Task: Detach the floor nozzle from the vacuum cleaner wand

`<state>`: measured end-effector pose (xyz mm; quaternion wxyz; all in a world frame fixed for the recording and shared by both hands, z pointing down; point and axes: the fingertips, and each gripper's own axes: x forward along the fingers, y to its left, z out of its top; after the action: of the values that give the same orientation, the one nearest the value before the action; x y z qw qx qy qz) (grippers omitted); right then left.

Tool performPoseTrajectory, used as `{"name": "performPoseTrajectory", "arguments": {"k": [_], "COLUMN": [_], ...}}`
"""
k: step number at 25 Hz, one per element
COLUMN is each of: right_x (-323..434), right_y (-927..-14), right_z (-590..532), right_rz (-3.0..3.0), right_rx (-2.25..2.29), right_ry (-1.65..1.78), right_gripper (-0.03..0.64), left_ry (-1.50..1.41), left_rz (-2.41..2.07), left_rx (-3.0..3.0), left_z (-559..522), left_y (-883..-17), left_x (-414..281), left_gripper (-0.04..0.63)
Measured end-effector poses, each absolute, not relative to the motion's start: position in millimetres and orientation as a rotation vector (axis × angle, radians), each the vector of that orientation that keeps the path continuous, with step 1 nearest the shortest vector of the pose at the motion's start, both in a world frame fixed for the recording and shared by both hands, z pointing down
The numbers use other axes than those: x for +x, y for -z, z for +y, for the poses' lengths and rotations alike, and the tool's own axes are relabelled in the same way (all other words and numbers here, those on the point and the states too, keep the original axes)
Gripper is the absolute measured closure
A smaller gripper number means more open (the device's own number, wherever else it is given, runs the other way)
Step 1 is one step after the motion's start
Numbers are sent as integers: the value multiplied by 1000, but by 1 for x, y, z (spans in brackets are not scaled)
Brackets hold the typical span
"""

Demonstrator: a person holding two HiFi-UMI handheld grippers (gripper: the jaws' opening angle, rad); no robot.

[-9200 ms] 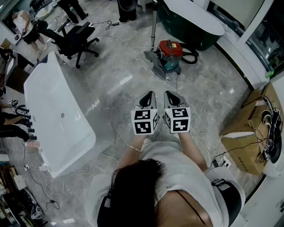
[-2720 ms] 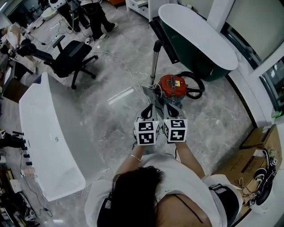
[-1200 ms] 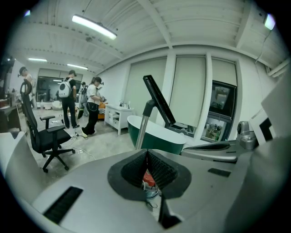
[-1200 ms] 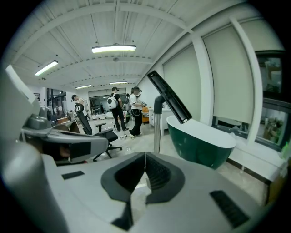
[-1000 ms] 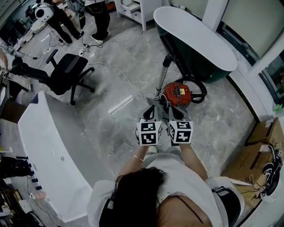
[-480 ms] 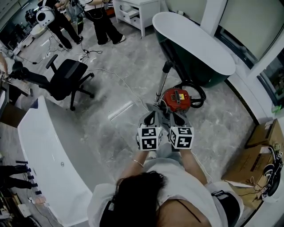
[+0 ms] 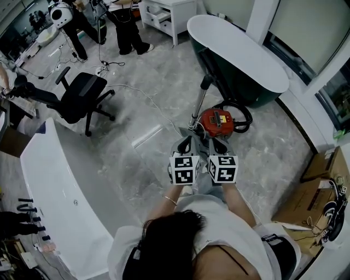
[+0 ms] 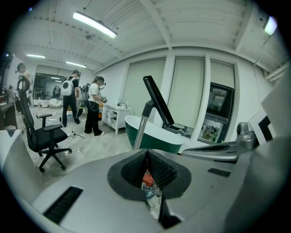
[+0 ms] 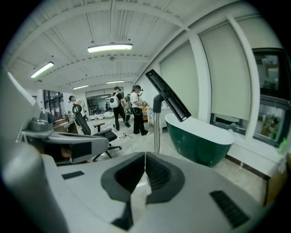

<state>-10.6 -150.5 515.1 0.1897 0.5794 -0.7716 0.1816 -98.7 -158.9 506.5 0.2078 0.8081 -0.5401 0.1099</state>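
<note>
A red canister vacuum (image 7: 219, 120) stands on the grey floor just beyond both grippers. Its metal wand (image 7: 197, 107) rises upright from beside it. At the wand's top sits the dark flat floor nozzle (image 8: 158, 101), tilted; the right gripper view shows the nozzle (image 9: 167, 94) and wand (image 9: 156, 129) too. My left gripper (image 7: 186, 142) and right gripper (image 7: 218, 144) are held side by side, short of the vacuum and touching nothing. The left gripper (image 8: 146, 154) is shut with nothing between its pads. Likewise the right gripper (image 9: 145, 158) is shut and empty.
A dark green bathtub (image 7: 240, 50) stands right behind the vacuum. A long white bathtub (image 7: 52, 180) lies at the left, a black office chair (image 7: 82, 93) beyond it. People stand at the far top left by a white cabinet (image 7: 164, 11). Cardboard boxes (image 7: 322, 191) sit at the right; cables cross the floor.
Since the earliest frames the vacuum has come much nearer to the grippers. Over the last second the grippers kept still and shut; only the head view shifted slightly.
</note>
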Motion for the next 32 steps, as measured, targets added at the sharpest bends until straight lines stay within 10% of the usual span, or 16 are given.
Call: {"name": "performPoseTrajectory", "arguments": {"k": [32], "right_x": [8], "right_y": [-478], "right_z": [-227], "right_rz": [-2314], "right_rx": [1606], "right_ry": [-437], "right_gripper": [601], "left_ry": [-264], "left_rz": [-1573], "left_rx": [2274], "left_z": [-231], "left_y": [-485], "left_x": [-74], "left_gripper": [591]}}
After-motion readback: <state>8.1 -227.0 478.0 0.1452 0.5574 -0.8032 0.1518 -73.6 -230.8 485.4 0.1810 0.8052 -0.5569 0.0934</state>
